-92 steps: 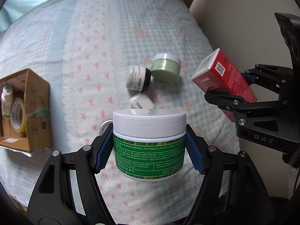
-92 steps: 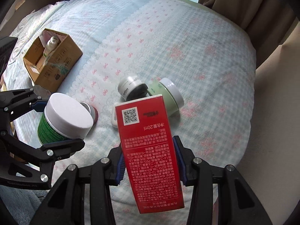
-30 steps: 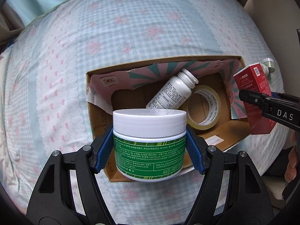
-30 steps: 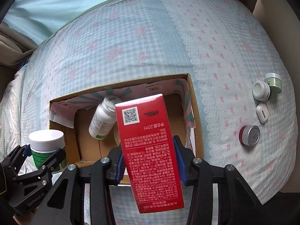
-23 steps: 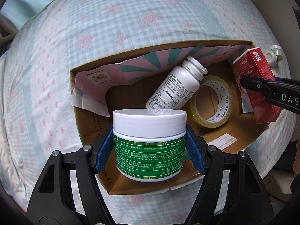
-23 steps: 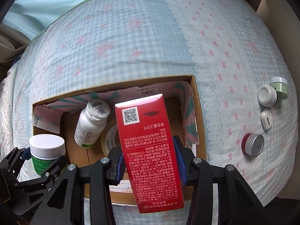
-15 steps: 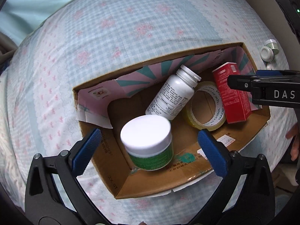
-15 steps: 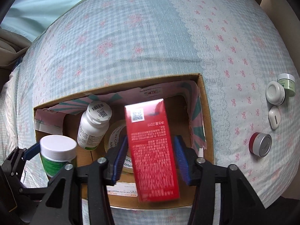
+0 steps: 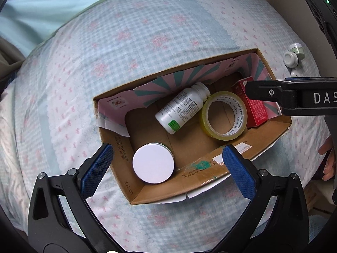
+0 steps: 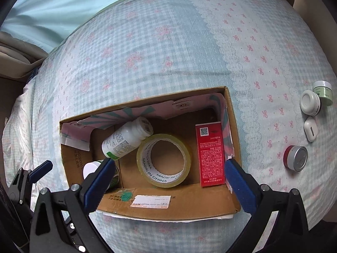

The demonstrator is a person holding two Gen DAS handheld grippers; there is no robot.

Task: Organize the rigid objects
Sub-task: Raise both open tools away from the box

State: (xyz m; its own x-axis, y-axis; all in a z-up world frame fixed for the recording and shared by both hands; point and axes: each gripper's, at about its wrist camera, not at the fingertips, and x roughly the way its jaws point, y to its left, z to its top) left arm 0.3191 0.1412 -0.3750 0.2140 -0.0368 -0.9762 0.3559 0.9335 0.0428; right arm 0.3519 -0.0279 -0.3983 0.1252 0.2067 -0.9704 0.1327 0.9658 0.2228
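An open cardboard box (image 9: 202, 166) (image 10: 181, 204) lies on the bed. Inside it stand a white-lidded green jar (image 9: 153, 166) (image 10: 91, 168) at the left end and a red carton (image 9: 254, 107) (image 10: 210, 154) at the right end. A white bottle (image 9: 182, 107) (image 10: 126, 139) and a tape roll (image 9: 224, 116) (image 10: 164, 160) lie between them. My left gripper (image 9: 166, 168) is open and empty above the jar. My right gripper (image 10: 168, 181) is open and empty above the box's near wall.
On the checked bedspread right of the box lie a green jar (image 10: 323, 92), a white round jar (image 10: 310, 102), a white earbud case (image 10: 310, 129) and a red-and-silver tin (image 10: 296, 158). The small jars also show in the left wrist view (image 9: 293, 55).
Both grippers carried their loads over the box and opened. The green jar and the red carton now stand inside the box, and both grippers have drawn back a little.
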